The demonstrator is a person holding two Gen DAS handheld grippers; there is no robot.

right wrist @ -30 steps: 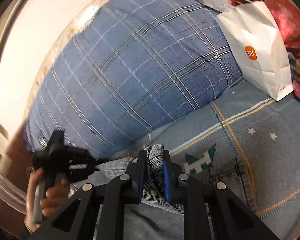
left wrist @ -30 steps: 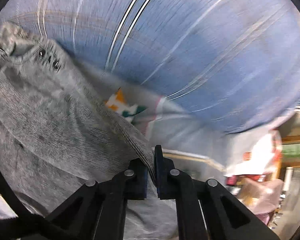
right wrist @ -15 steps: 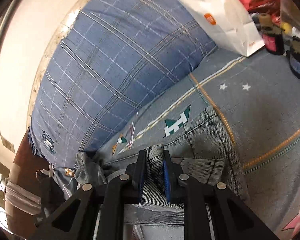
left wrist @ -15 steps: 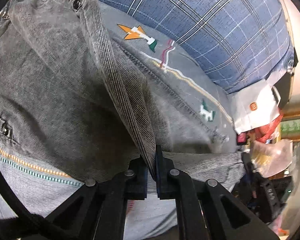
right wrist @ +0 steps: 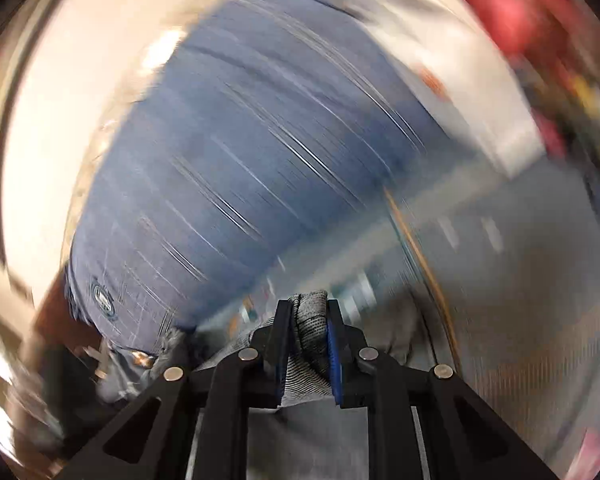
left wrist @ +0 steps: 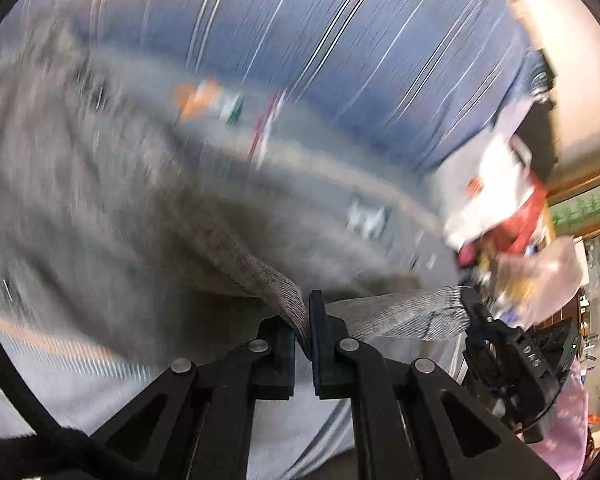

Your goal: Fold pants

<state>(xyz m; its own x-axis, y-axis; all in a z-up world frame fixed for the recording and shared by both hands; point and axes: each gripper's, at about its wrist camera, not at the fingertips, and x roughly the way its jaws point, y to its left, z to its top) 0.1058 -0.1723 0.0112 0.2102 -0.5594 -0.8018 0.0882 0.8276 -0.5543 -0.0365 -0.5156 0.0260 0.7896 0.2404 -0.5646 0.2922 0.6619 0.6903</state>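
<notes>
Both left tongs [left wrist: 303,332] and right tongs [right wrist: 307,340] still pinch the grey pants [left wrist: 100,216]; both views, sharp before, are now motion-blurred.

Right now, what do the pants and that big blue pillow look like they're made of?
Pants: grey, finely ribbed woven cloth, likely washed denim or corduroy; matte, thick where it bunches in the right gripper. Pillow: blue woven plaid cover with thin pale lines, probably cotton; motion blur hides the weave.

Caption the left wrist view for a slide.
Left gripper pinching grey corduroy pants above the patterned grey bedsheet, motion-blurred.
</notes>
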